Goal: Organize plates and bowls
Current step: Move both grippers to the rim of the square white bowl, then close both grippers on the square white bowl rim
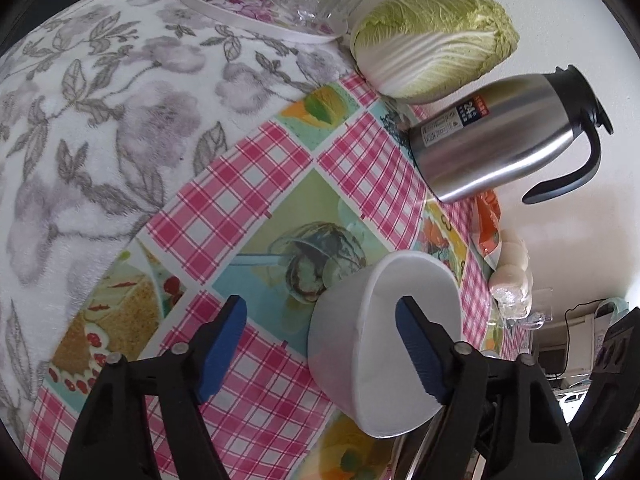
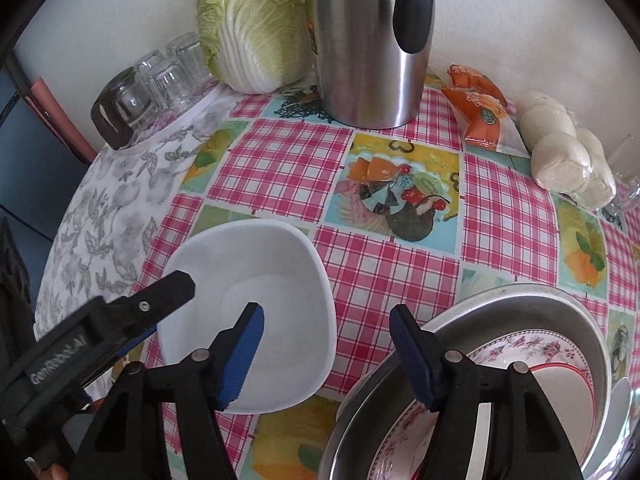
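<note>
Left hand-held gripper [image 1: 320, 348] spread, straddling the white bowl's [image 1: 384, 344] near rim, one finger inside.

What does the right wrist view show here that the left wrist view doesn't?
Only the right wrist view shows the metal basin holding floral plates, and the left tongs at the white bowl's rim. Only the left view shows a room with cables beyond the table. Both show the bowl, cabbage, steel jug, upturned glasses, orange packet and wrapped buns.
</note>
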`<state>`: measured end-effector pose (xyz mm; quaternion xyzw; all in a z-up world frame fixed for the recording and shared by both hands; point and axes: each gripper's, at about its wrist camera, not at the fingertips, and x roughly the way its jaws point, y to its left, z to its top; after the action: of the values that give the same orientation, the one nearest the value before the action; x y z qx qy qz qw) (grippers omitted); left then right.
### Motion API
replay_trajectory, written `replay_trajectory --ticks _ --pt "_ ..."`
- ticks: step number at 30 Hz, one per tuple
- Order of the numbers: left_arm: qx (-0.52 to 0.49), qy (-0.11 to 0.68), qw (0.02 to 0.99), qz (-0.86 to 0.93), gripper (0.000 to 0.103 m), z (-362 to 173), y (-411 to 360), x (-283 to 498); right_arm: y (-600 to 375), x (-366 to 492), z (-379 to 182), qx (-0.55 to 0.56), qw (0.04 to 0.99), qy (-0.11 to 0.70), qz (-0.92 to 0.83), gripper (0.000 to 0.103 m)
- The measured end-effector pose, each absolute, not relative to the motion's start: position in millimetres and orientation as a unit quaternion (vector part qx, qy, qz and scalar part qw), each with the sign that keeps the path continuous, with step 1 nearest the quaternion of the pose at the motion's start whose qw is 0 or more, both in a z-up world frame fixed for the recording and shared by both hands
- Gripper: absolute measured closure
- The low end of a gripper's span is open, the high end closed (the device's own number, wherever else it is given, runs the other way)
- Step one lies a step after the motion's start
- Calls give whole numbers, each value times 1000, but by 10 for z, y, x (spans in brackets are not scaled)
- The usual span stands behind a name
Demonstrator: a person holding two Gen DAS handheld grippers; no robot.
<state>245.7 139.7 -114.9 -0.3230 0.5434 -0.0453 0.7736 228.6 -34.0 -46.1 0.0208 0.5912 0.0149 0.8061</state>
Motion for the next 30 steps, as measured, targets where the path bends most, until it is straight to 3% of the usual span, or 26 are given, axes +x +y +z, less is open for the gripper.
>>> replay_trajectory --ticks 3,7,10,22,27,30 --pt "-323 551 768 -50 36 -1211 1372 2461 -327 2298 -477 11 805 593 12 36" --pt "-329 554 763 -52 37 -1249 1364 2456 -313 2307 -482 -2 804 594 12 37" --pt "-326 556 763 -49 38 -1265 1359 2463 -281 2306 -483 -3 805 592 31 50" --pt "-325 558 762 -49 44 -1275 1365 2459 -151 2335 -715 2 788 615 34 52" --pt "-328 560 759 -52 63 -1310 1358 2478 -131 2350 -783 -1 788 615 28 58" --pt "-328 561 758 -61 74 -1334 1338 2490 -162 2357 -787 5 790 613 27 69"
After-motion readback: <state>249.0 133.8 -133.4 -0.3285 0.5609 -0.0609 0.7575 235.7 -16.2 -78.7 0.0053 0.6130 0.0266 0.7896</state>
